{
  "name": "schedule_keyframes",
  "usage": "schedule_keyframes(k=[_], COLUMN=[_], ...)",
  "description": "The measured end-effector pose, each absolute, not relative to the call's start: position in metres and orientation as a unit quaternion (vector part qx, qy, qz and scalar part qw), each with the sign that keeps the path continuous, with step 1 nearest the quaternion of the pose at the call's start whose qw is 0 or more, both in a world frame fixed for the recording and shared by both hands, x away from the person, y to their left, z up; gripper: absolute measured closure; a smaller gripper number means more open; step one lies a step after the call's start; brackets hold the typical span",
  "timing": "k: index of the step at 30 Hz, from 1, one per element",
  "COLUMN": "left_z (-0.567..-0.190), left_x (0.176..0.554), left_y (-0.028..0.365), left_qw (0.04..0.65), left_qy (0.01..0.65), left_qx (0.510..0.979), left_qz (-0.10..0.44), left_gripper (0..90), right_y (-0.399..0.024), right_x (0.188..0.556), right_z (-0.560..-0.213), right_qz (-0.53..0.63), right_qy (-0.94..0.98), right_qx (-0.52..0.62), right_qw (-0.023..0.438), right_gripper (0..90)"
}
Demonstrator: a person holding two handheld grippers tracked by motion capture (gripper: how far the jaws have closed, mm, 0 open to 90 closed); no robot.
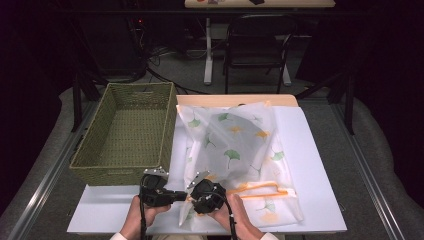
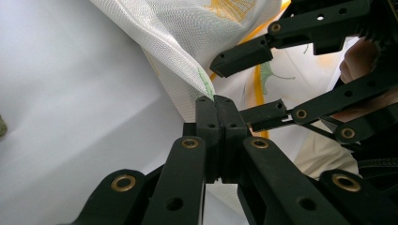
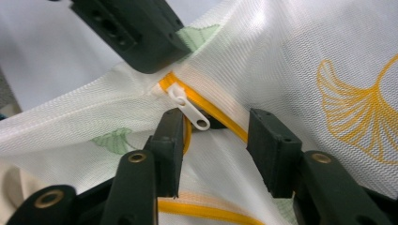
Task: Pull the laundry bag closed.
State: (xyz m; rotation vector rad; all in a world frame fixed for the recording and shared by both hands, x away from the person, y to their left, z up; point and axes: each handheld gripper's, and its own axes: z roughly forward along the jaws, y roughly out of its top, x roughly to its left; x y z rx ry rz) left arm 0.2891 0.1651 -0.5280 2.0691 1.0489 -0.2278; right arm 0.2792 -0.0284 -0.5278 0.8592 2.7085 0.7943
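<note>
The left gripper has its jaws pressed flat together on a pinched fold of the mesh laundry bag, holding the fabric right at the bag's near corner, so the cloth rises in a taut ridge straight ahead of its tips. The bag itself (white mesh printed with green and yellow ginkgo leaves) lies spread across the white sheet that covers the table, stretching away from both tools toward the far edge.

The right gripper stands partly apart, with nothing clamped. Between and just ahead of its tips runs the orange zipper, and the white zipper pull hangs beside its left jaw, perhaps brushing it, though the angle makes contact hard to judge. Just beyond the pull, the other gripper's closed tips sit on the fabric where the zipper ends.

In the high view the two tools are close together at the near edge, each in a hand. A woven green basket sits beyond the left gripper, well apart from it.
</note>
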Motion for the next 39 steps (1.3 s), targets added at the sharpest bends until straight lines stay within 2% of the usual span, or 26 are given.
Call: schedule_keyframes(k=[13, 17, 18, 22, 23, 26, 35, 37, 39], left_z=[-0.5284, -0.5284, -0.5284, -0.5274, -0.5273, -0.5273, -0.532, -0.5331, -0.5365], left_x=[0.2889, 0.2892, 0.2892, 0.288, 0.2879, 0.288, 0.293, 0.2942, 0.2963], left_y=[0.1642, 0.1644, 0.1644, 0.1632, 0.1633, 0.1627, 0.1595, 0.1589, 0.1559], left_qw=[0.392, 0.392, 0.392, 0.388, 0.387, 0.385, 0.376, 0.374, 0.373], left_qy=[0.411, 0.408, 0.408, 0.406, 0.407, 0.405, 0.413, 0.412, 0.407], left_qx=[0.818, 0.82, 0.82, 0.823, 0.824, 0.826, 0.826, 0.827, 0.83], left_qz=[-0.09, -0.09, -0.09, -0.08, -0.079, -0.077, -0.076, -0.078, -0.083], left_gripper=[90.0, 90.0, 90.0, 89.7, 89.7, 88.6, 72.5, 72.5, 77.6], right_y=[-0.0264, -0.0274, -0.0274, -0.0274, -0.029, -0.0305, -0.0269, -0.0255, -0.0243], right_x=[0.2801, 0.282, 0.282, 0.282, 0.2846, 0.2842, 0.2813, 0.2802, 0.2793], right_z=[-0.5317, -0.5324, -0.5324, -0.5324, -0.5335, -0.5325, -0.5321, -0.5319, -0.5335], right_qz=[0.277, 0.282, 0.282, 0.282, 0.291, 0.294, 0.281, 0.277, 0.266], right_qy=[0.924, 0.923, 0.923, 0.923, 0.922, 0.919, 0.927, 0.929, 0.932], right_qx=[0.258, 0.258, 0.258, 0.258, 0.255, 0.262, 0.247, 0.245, 0.24], right_qw=[0.047, 0.036, 0.036, 0.036, 0.02, 0.014, 0.033, 0.038, 0.05], right_gripper=[76.5, 78.1, 81.7, 81.7, 83.8, 84.0, 84.1, 84.2, 84.2])
